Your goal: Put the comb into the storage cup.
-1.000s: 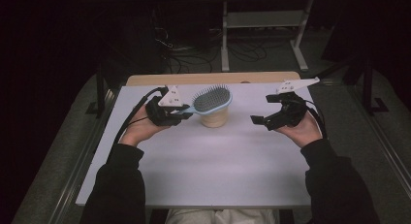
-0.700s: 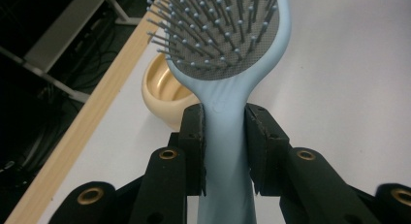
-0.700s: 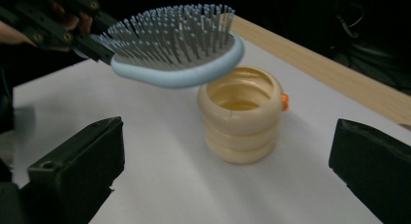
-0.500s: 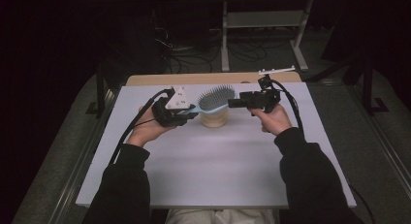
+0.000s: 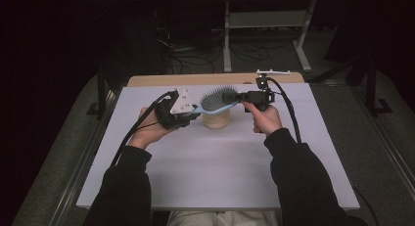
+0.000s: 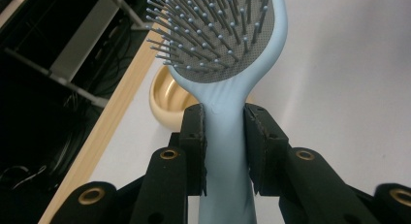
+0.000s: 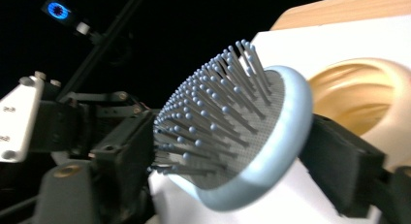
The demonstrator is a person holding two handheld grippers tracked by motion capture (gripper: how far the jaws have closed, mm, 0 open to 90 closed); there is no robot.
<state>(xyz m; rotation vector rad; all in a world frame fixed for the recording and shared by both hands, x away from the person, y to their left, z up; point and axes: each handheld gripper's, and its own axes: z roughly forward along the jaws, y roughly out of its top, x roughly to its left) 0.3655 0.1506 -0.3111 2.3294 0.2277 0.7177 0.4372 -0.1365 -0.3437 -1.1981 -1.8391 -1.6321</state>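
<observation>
In the left gripper view, the left gripper [image 6: 225,151] pinches the light-blue handle of the hairbrush [image 6: 228,54] between both pads, holding the brush off the white table [image 5: 220,172] with the bristles facing up. The right gripper [image 7: 228,156] has just been closing: its jaws now bracket the brush head, one against the bristle side and one against the blue back, and contact with the pads cannot be confirmed. Beyond and below the brush head, a yellow bowl [image 5: 215,121] stands on the table near its far edge.
</observation>
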